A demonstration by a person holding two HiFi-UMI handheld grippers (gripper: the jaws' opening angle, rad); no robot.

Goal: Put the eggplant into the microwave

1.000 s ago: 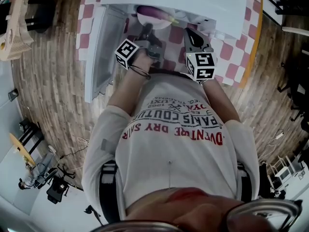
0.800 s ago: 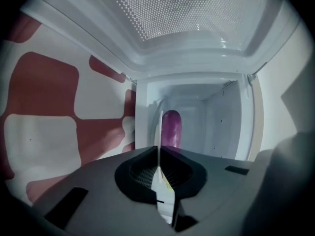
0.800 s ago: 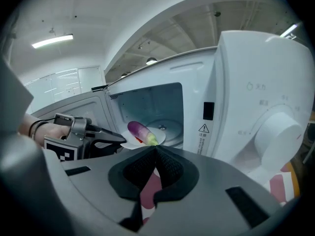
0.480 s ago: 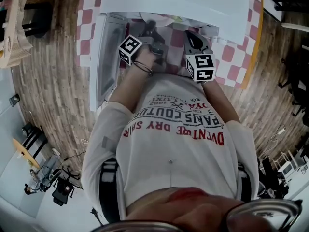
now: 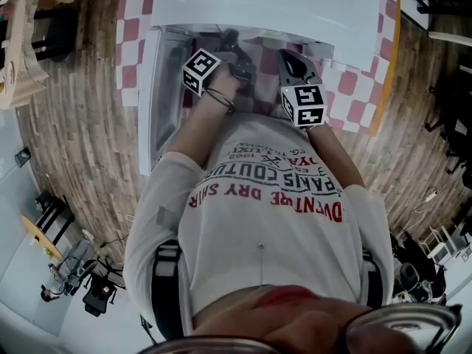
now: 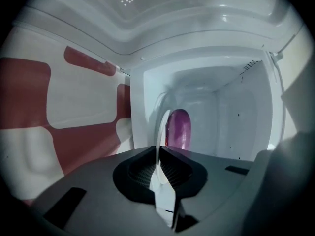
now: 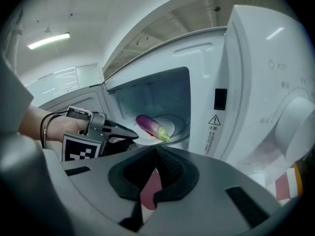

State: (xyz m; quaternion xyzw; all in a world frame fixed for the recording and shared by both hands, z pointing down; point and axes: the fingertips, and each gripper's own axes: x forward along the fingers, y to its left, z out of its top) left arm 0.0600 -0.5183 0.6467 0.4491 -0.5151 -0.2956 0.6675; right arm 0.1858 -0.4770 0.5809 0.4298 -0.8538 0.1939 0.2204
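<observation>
A purple eggplant (image 7: 151, 127) with a green stem lies on a white plate (image 7: 170, 124) inside the open white microwave (image 7: 162, 95). My left gripper (image 7: 134, 133) reaches into the cavity, shut on the plate's near rim. In the left gripper view the plate (image 6: 161, 122) stands edge-on between the pads, with the eggplant (image 6: 179, 129) just beyond. My right gripper (image 7: 156, 151) hangs in front of the opening, shut and holding nothing. From the head view the microwave's top (image 5: 258, 6) hides plate and eggplant; the left gripper (image 5: 230, 41) and right gripper (image 5: 287, 59) show below it.
The microwave door (image 5: 158, 87) swings open to the left. Its control panel (image 7: 275, 97) with a dial is to the right of the cavity. The microwave stands on a table with a red-and-white checked cloth (image 5: 354, 87). Wooden floor lies around.
My left gripper has pushed forward into the microwave with the plate. Plate and eggplant, seen in the head view a second ago, are now hidden under the microwave's top. The right gripper stays put.
</observation>
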